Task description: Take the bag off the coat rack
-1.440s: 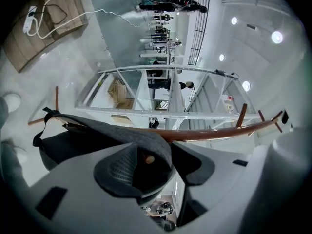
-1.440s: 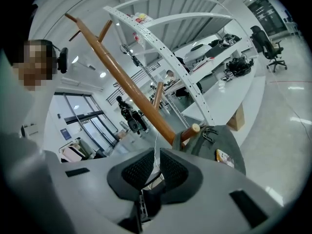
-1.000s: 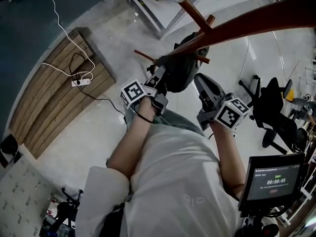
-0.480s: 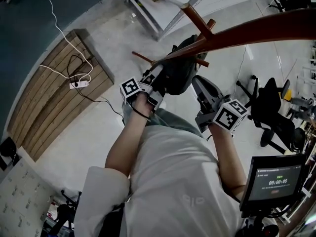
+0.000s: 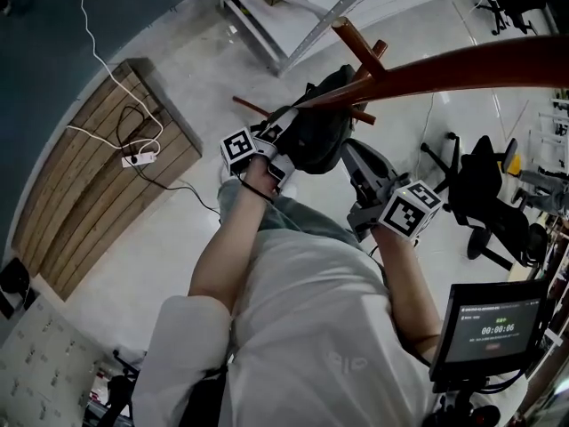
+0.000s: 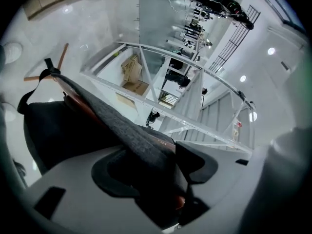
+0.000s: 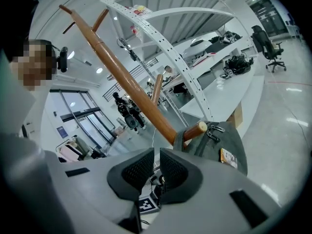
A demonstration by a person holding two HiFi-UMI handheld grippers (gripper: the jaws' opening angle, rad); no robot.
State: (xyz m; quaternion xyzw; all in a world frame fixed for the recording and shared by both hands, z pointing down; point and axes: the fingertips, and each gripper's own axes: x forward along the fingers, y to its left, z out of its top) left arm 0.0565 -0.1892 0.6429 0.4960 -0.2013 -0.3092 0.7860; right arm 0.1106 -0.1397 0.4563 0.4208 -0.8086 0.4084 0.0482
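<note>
A dark grey bag (image 5: 316,136) hangs by its strap from a peg of the brown wooden coat rack (image 5: 462,65). My left gripper (image 5: 283,130) reaches into the bag's top. In the left gripper view the grey strap (image 6: 131,130) runs between the wide-apart jaws of the left gripper (image 6: 156,167), with the bag's body (image 6: 63,130) behind; those jaws have just opened wider. My right gripper (image 5: 353,152) hovers beside the bag, shut and empty. In the right gripper view the right gripper (image 7: 157,172) faces the rack's pole (image 7: 122,77) and the bag (image 7: 226,152) on its peg.
A wooden platform (image 5: 98,167) with a power strip (image 5: 140,154) and cables lies at the left on the floor. A metal shelf frame (image 5: 276,16) stands beyond the rack. An office chair (image 5: 498,203) and a monitor (image 5: 493,327) are at the right.
My left gripper has moved forward onto the bag's strap near the peg and rolled slightly. The right gripper has stayed almost where it was.
</note>
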